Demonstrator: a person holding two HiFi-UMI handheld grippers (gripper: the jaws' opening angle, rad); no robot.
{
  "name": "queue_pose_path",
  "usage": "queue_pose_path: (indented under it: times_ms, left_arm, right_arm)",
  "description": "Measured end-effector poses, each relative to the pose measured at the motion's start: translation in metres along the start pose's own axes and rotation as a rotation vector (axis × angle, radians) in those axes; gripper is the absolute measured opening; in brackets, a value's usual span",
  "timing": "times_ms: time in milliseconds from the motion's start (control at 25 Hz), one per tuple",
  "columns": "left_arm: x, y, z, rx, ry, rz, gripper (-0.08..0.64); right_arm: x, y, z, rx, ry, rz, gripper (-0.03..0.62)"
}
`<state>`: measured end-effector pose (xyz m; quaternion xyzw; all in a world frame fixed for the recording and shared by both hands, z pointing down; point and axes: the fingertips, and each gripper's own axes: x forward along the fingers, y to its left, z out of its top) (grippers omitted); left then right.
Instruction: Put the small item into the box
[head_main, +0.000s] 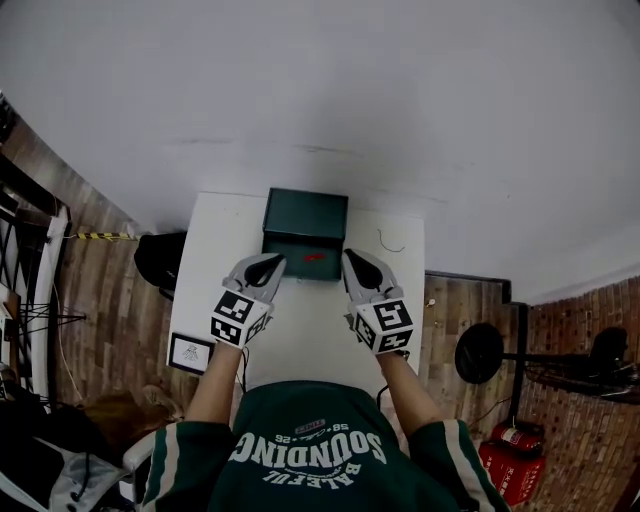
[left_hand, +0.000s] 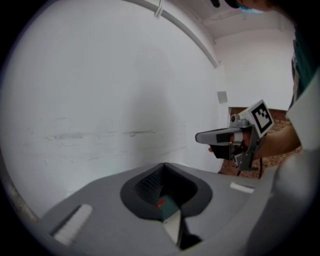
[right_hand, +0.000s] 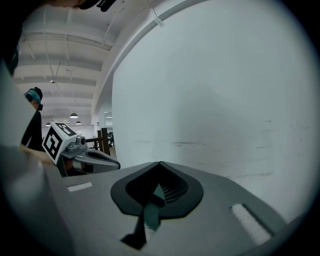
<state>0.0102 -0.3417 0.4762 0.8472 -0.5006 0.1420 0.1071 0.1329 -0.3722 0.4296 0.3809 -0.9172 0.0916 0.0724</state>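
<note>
Pale wall behind a white desk, brown floor to either side. At the desk's far edge, a dark green box with its lid raised — inside it, the small red item. Just short of the box, left gripper and right gripper side by side, apart from each other, both pointing at it. Jaws of each closed tip to tip, gripping nothing — box and small red item glimpsed through the left pair's gap. Near the desk's left corner, a small framed card
</note>
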Motion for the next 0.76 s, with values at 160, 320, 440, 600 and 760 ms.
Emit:
queue_pose_path:
  times_ms: [160,320,440,600,760]
  left_arm:
    - [-0.002,0.004,-0.002,-0.003,0.008,-0.004,0.052]
    - [-0.002,0.005,-0.003,-0.008,0.006,-0.010,0.052]
    - [-0.001,0.005,-0.004,-0.014,0.003,-0.015,0.052]
    - [0.000,0.005,-0.006,-0.012,0.004,-0.021,0.052]
    - [-0.001,0.004,-0.007,-0.015,0.005,-0.025,0.052]
  right_arm:
    - [0.000,0.004,-0.001,0.006,0.002,0.000,0.002]
    - [0.000,0.005,-0.004,0.007,0.005,-0.004,0.002]
    - [-0.002,0.004,-0.007,0.009,0.011,-0.009,0.002]
    - [-0.003,0.005,-0.010,0.007,0.015,-0.013,0.002]
    - [-0.003,0.006,-0.012,0.006,0.020,-0.011,0.002]
